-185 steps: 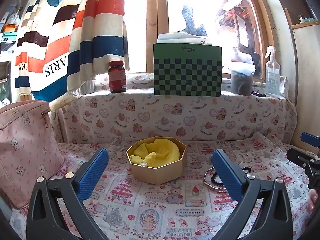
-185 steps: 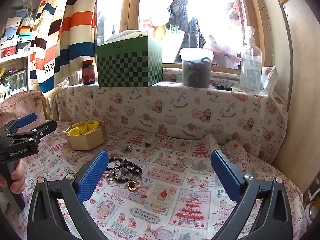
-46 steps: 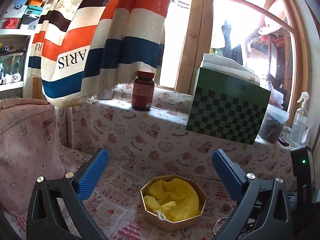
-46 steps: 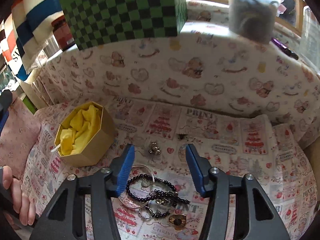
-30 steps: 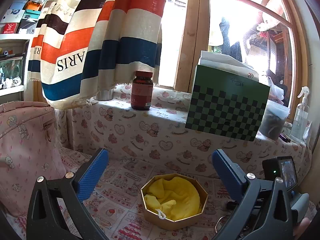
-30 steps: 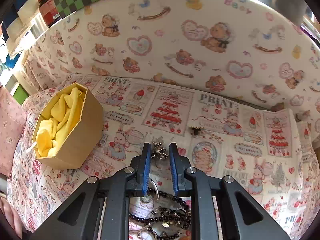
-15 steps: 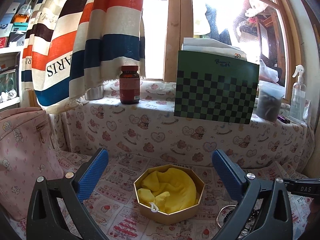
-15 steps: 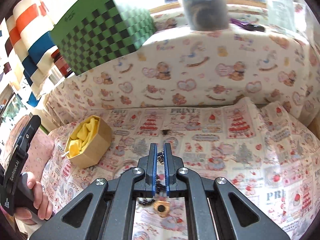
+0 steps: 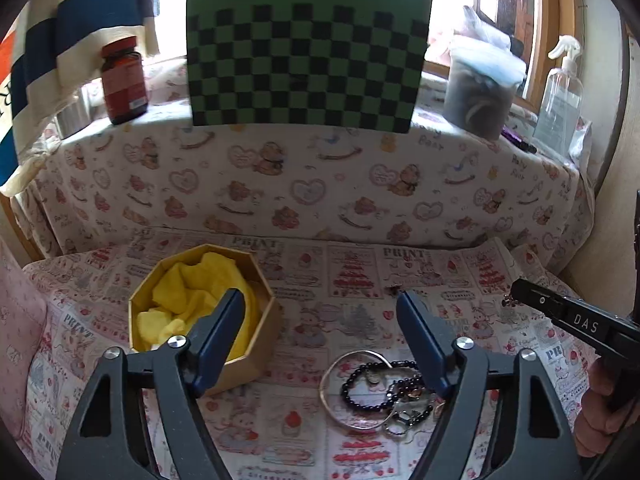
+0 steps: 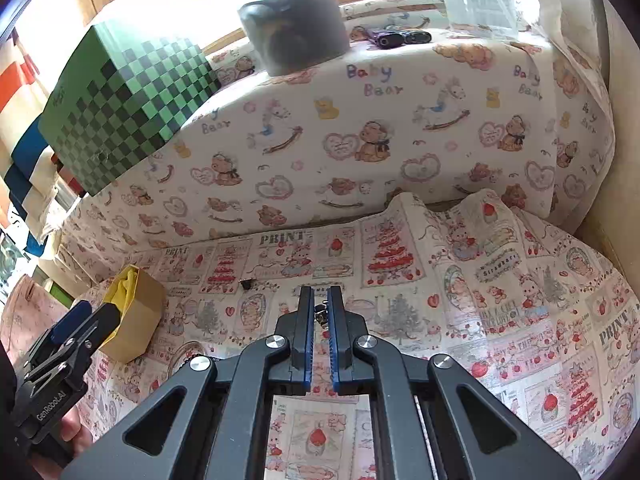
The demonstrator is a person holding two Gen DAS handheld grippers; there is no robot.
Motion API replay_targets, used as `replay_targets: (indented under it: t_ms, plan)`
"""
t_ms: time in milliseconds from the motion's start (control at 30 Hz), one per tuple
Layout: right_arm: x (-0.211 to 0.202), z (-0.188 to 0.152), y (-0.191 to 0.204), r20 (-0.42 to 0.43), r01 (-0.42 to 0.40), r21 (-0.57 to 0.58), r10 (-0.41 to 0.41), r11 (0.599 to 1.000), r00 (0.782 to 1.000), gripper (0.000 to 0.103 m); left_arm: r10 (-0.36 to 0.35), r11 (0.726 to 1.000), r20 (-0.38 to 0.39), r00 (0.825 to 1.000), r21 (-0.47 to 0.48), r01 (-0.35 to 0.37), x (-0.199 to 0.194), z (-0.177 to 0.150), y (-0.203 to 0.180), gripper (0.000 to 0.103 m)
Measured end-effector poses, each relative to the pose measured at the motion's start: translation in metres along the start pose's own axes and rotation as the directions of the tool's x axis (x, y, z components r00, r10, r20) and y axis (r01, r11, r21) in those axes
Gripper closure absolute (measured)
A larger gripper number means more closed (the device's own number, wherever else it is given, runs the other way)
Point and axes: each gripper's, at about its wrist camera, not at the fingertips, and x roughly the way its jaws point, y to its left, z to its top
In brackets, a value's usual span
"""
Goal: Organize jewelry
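An octagonal tan box (image 9: 256, 354) lined with yellow cloth (image 9: 200, 300) sits on the printed cloth; it also shows in the right wrist view (image 10: 138, 312). A pile of jewelry (image 9: 380, 390), with a silver bangle and black bead strands, lies to its right. My left gripper (image 9: 320, 320) is open, held low over the box and the pile. My right gripper (image 10: 322, 308) is shut on a small silver charm (image 10: 320, 312) and holds it above the cloth; its tip with the charm shows in the left wrist view (image 9: 510, 300). A small dark earring (image 10: 246, 284) lies on the cloth behind.
A cloth-covered ledge behind holds a green checkered box (image 9: 308, 52), a brown bottle (image 9: 124, 80), a grey jar (image 9: 480, 96) and a spray bottle (image 9: 560, 96). A pink bag (image 9: 16, 344) stands at the left. A wall closes the right side.
My right gripper, shut on the charm, has lifted it off the cloth and away from the pile. My left gripper has moved lower and closer over the box and jewelry and has narrowed.
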Motion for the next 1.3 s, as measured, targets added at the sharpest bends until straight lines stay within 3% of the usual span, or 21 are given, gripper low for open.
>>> replay_targets:
  t_ms: [133, 300, 433, 667, 800, 933, 967, 1100, 1167, 1300]
  plan:
    - [0.002, 0.002, -0.009, 0.004, 0.027, 0.007, -0.027, 1.000, 1.000, 0.096, -0.020, 1.000, -0.133, 0.991, 0.015, 0.022, 0.031, 0.014, -0.033, 0.043]
    - [0.006, 0.003, -0.023, -0.014, 0.037, 0.053, -0.036, 0.998, 0.999, 0.096, -0.062, 0.997, -0.306, 0.950, -0.056, 0.048, 0.079, 0.023, -0.052, 0.059]
    - [0.000, 0.005, -0.025, 0.006, 0.041, 0.050, -0.042, 0.998, 0.999, 0.096, -0.087, 0.994, -0.355, 0.931, -0.093, 0.057, 0.104, 0.027, -0.057, 0.070]
    - [-0.002, 0.006, -0.028, 0.001, 0.047, 0.062, -0.048, 0.997, 0.999, 0.096, -0.023, 0.997, -0.344, 0.939, -0.072, -0.002, 0.120, 0.033, -0.062, 0.077]
    - [0.001, 0.007, -0.030, -0.004, 0.047, 0.069, -0.047, 0.996, 0.999, 0.096, -0.008, 0.997, -0.374, 0.928, -0.069, -0.019, 0.123, 0.037, -0.059, 0.077]
    - [0.001, 0.006, -0.029, 0.000, 0.051, 0.067, -0.051, 0.996, 0.999, 0.096, -0.030, 0.996, -0.380, 0.924, -0.086, -0.003, 0.127, 0.037, -0.062, 0.078]
    - [0.001, 0.006, -0.029, -0.001, 0.051, 0.066, -0.051, 0.997, 0.999, 0.096, -0.038, 0.996, -0.383, 0.923, -0.089, 0.004, 0.129, 0.037, -0.062, 0.085]
    - [0.003, 0.005, -0.030, -0.008, 0.053, 0.069, -0.052, 0.996, 0.999, 0.096, -0.051, 0.996, -0.381, 0.923, -0.088, 0.019, 0.129, 0.036, -0.056, 0.085]
    - [0.004, 0.005, -0.030, -0.008, 0.053, 0.072, -0.053, 0.996, 0.999, 0.096, -0.051, 0.997, -0.371, 0.927, -0.080, 0.023, 0.121, 0.037, -0.053, 0.085]
    - [0.004, 0.004, -0.028, -0.004, 0.047, 0.065, -0.047, 0.997, 0.999, 0.096, -0.037, 0.998, -0.303, 0.952, -0.050, 0.023, 0.083, 0.041, -0.040, 0.085]
